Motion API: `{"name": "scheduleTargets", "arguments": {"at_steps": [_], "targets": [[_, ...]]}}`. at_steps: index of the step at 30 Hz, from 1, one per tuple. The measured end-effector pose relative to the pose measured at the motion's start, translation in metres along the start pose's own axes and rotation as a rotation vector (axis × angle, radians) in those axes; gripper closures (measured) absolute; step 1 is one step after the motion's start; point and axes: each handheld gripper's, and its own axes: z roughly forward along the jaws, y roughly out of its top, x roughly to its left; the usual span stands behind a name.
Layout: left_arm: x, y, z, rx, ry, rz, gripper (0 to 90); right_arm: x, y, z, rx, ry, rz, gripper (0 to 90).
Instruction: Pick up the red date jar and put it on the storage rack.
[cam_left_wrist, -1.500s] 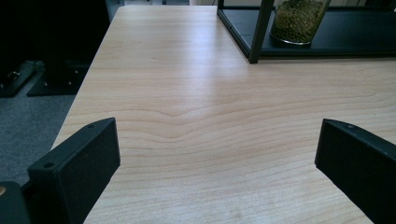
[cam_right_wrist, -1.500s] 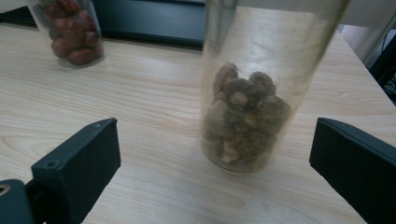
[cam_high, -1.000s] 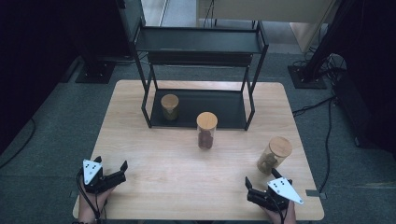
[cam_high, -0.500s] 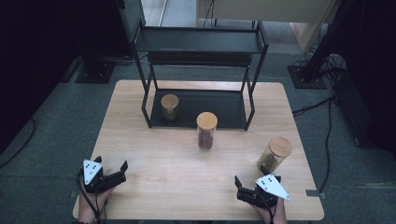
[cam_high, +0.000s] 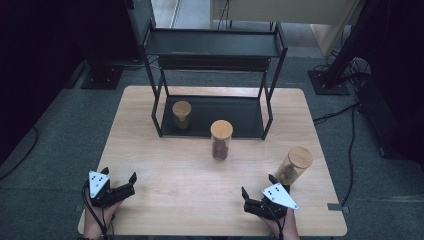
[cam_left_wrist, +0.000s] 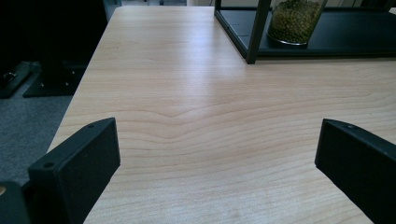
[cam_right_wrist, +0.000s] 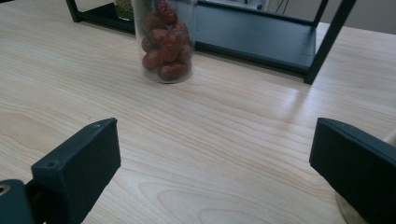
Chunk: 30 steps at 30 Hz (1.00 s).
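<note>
Glass jar of red dates (cam_high: 220, 140) stands mid-tabletop just before the black rack (cam_high: 215, 114), and the wide-open, empty right gripper (cam_high: 258, 195), aimed at it, could tip this tall jar by nudging its cork lid.

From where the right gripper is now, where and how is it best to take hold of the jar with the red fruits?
Probably grip the jar of red fruits on its glass wall, about mid-height, under the wooden lid. It stands upright on the table, apart from the rack, so its near side is open. The right gripper, jaws wide, can come level from the near right and close across the round body.
</note>
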Motion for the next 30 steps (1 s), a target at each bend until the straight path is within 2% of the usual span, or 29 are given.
{"name": "scheduleTargets", "arguments": {"at_steps": [20, 30], "targets": [[0.001, 0.0, 0.0, -0.004, -0.006, -0.009, 0.2, 0.021, 0.01, 0.027, 0.013, 0.044, -0.033, 1.7], [0.001, 0.0, 0.0, -0.006, -0.007, -0.011, 0.2, 0.029, 0.021, 0.043, 0.008, 0.066, -0.043, 1.7]]}}
